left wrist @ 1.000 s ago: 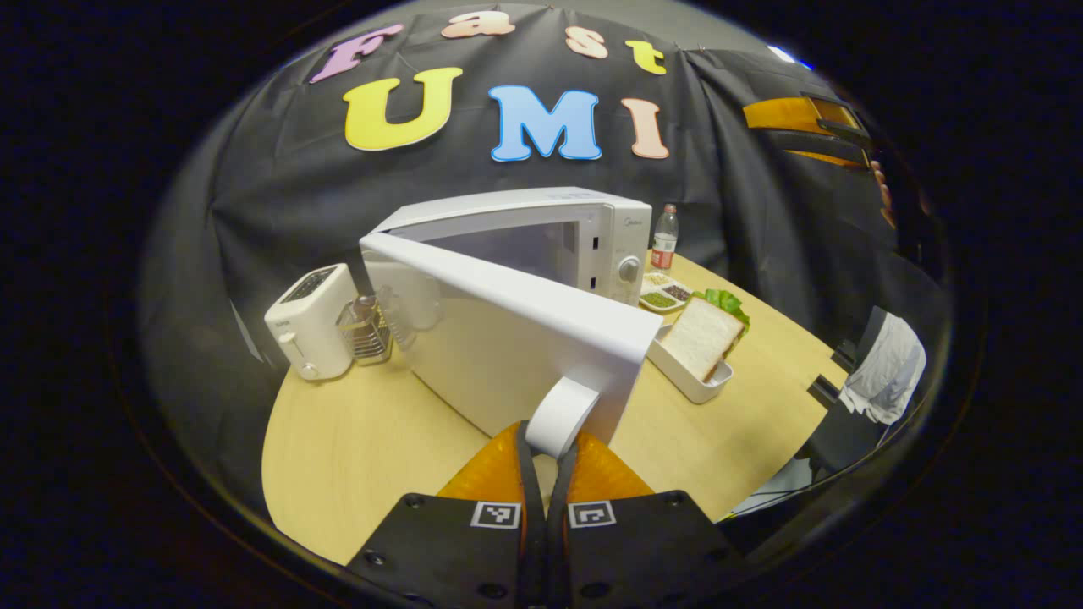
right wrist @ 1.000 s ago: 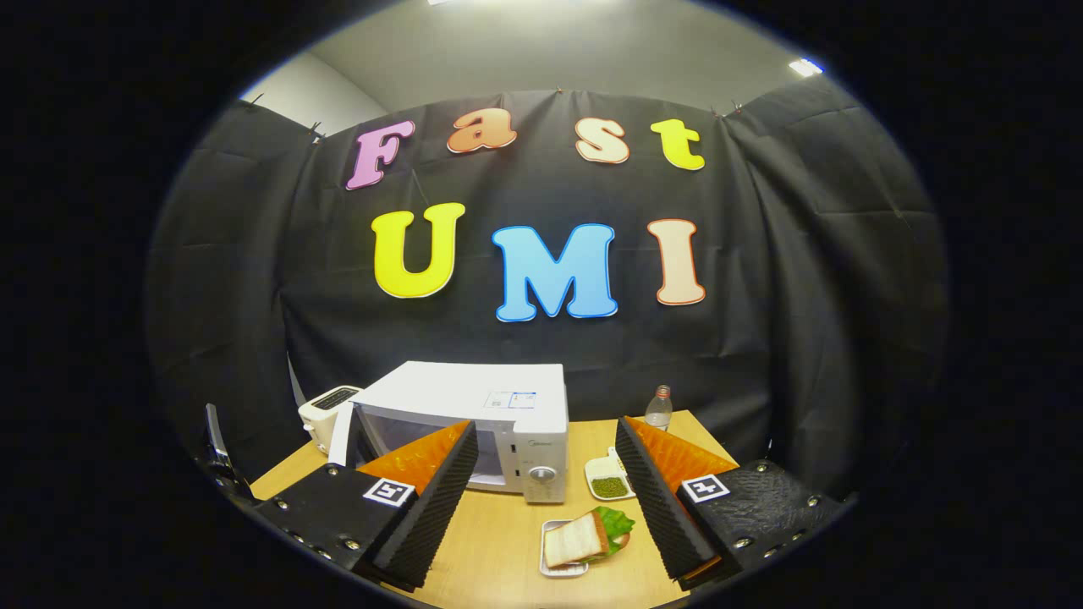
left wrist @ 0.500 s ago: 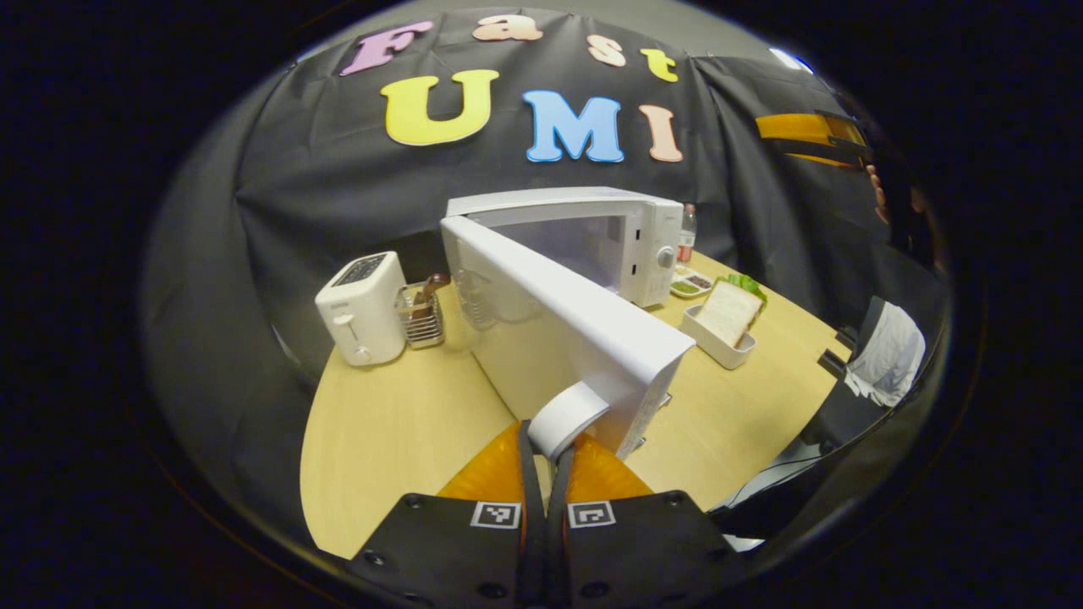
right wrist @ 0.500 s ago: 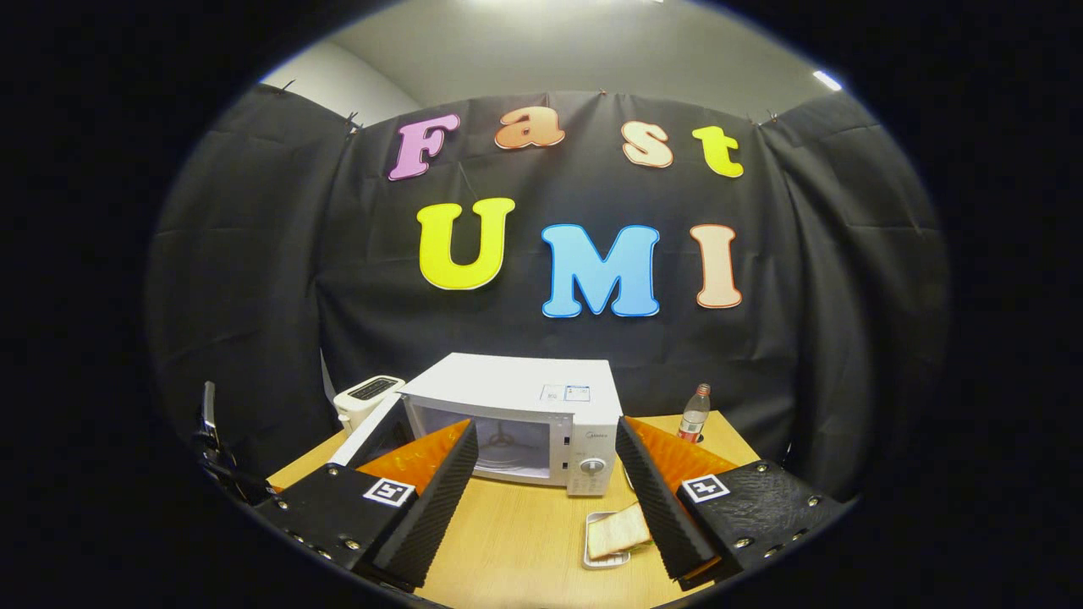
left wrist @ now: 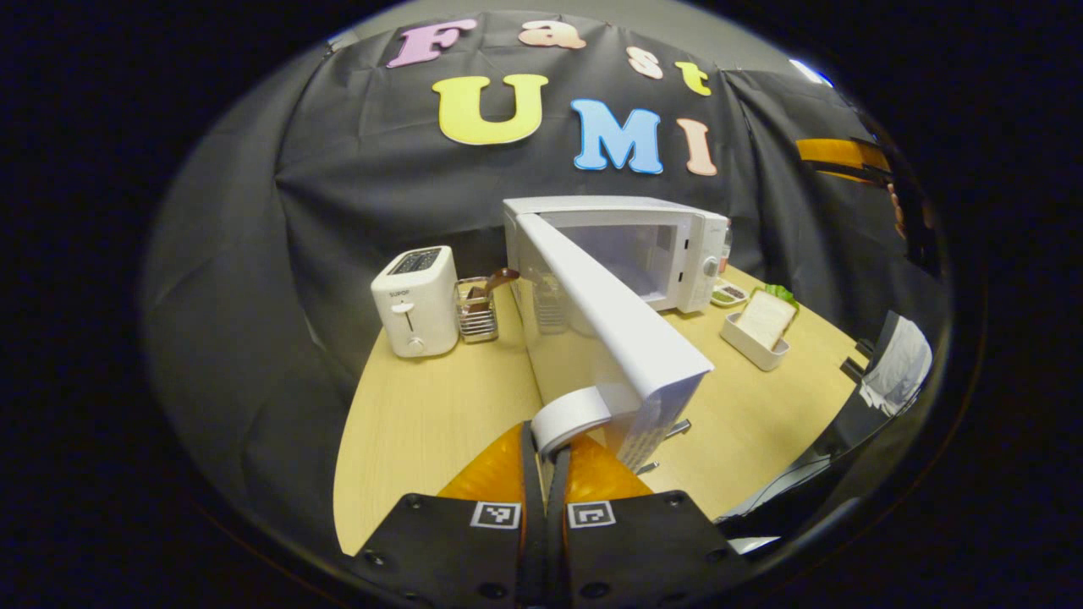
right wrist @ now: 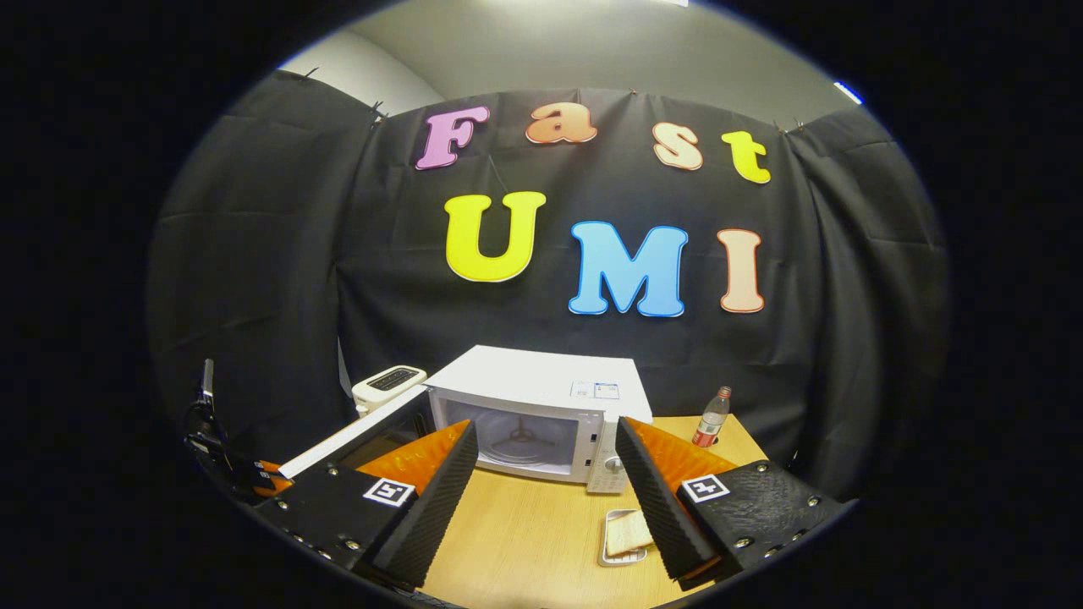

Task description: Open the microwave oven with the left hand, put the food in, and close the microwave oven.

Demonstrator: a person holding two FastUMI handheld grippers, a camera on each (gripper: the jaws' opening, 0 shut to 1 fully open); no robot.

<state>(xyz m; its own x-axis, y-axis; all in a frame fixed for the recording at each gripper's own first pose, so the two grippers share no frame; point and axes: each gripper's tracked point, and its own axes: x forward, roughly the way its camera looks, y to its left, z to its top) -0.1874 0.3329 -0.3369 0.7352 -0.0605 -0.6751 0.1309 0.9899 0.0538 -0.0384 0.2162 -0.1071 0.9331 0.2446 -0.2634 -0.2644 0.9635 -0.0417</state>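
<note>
Right now your left gripper (left wrist: 546,440) has both orange fingers clamped on the rounded white handle (left wrist: 568,416) of the microwave door (left wrist: 611,326), which stands swung wide from the boxy microwave (left wrist: 651,249). Your right gripper (right wrist: 546,482) hangs with its ribbed black pads spread apart, holding nothing. One sandwich (right wrist: 628,534) lies in a shallow white tray (right wrist: 604,554) on the pale wooden table (right wrist: 525,541), between those fingers. One toaster (left wrist: 415,300) stands near.

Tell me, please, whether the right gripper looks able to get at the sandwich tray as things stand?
Probably yes: the right gripper has its jaws open above the table, and the sandwich tray lies in front of the microwave with bare tabletop around it.
</note>
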